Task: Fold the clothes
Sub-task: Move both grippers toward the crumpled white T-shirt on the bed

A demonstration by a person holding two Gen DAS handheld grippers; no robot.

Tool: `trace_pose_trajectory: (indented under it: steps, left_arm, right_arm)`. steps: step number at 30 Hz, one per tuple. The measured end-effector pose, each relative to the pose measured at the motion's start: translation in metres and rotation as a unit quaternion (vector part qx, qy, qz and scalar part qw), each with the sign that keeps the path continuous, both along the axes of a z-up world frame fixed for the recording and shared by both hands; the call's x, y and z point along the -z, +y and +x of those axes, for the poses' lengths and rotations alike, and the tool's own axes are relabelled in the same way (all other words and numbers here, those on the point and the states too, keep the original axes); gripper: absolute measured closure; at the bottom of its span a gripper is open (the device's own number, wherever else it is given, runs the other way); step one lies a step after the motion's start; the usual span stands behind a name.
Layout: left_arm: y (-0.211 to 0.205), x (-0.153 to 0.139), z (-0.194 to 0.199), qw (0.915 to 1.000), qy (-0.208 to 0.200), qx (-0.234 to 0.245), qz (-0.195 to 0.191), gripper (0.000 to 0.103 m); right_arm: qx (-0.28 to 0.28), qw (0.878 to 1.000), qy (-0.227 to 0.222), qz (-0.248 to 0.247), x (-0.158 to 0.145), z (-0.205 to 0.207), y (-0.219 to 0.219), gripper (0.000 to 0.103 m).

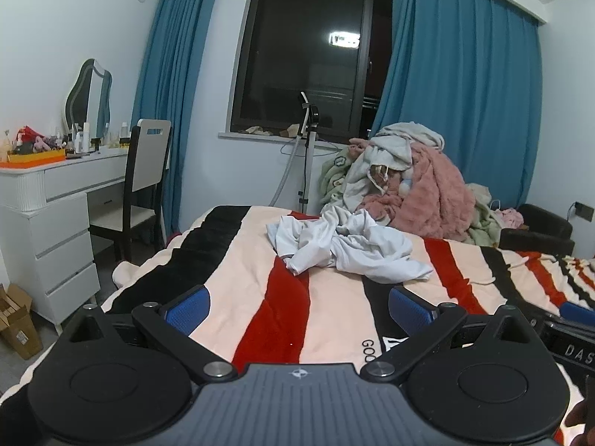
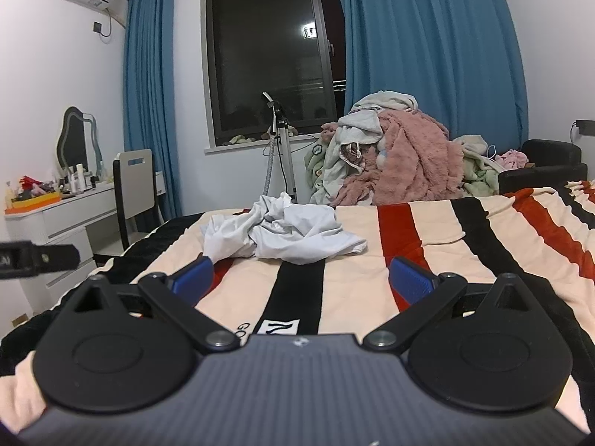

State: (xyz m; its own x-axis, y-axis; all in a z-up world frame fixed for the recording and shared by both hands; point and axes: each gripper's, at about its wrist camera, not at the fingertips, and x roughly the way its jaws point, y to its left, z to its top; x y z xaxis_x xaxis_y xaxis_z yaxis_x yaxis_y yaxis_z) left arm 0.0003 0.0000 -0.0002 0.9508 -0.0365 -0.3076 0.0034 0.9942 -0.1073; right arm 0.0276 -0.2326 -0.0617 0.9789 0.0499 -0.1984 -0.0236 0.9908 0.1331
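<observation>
A crumpled white garment (image 1: pixel 349 247) lies in a heap on the striped blanket (image 1: pixel 230 267) of the bed, ahead of both grippers. In the right wrist view the same white garment (image 2: pixel 286 232) sits just beyond the fingers, on the striped blanket (image 2: pixel 427 256). My left gripper (image 1: pixel 299 306) is open, its blue pads wide apart over the blanket with nothing between them. My right gripper (image 2: pixel 301 280) is open too, well short of the garment and empty. The right gripper's edge (image 1: pixel 572 330) shows at the left view's right side; the left gripper's tip (image 2: pixel 41 258) shows at the right view's left edge.
A big pile of pink, grey and green clothes (image 1: pixel 412 186) rises beyond the bed's far edge. A garment steamer stand (image 1: pixel 308 148) stands under the dark window. A white dressing table (image 1: pixel 55 200) with a chair (image 1: pixel 145 178) is on the left, and a black armchair (image 1: pixel 535 230) on the right.
</observation>
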Motion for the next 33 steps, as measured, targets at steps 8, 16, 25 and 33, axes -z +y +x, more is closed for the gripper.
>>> trace_pose_trajectory:
  steps: [8,16,25,33]
  left_arm:
    - [-0.001,0.014,-0.001,0.9997,-0.003,0.001,0.024,0.000]
    - [-0.001,0.012,-0.005,0.9995,0.004,-0.010,0.030,0.000]
    - [-0.006,0.013,0.004,0.9994,0.013,-0.007,0.033,0.000]
    - [-0.011,0.017,0.006,0.9992,0.016,-0.003,0.037,0.000]
  right_arm:
    - [0.002,1.000,-0.006,-0.002,-0.002,0.000,0.000,0.000]
    - [0.000,1.000,-0.010,-0.004,-0.007,-0.008,0.003,0.000]
    - [-0.002,1.000,-0.007,0.000,-0.005,-0.005,0.004,0.000]
    - [-0.008,1.000,-0.006,0.007,-0.005,-0.005,0.003,0.000]
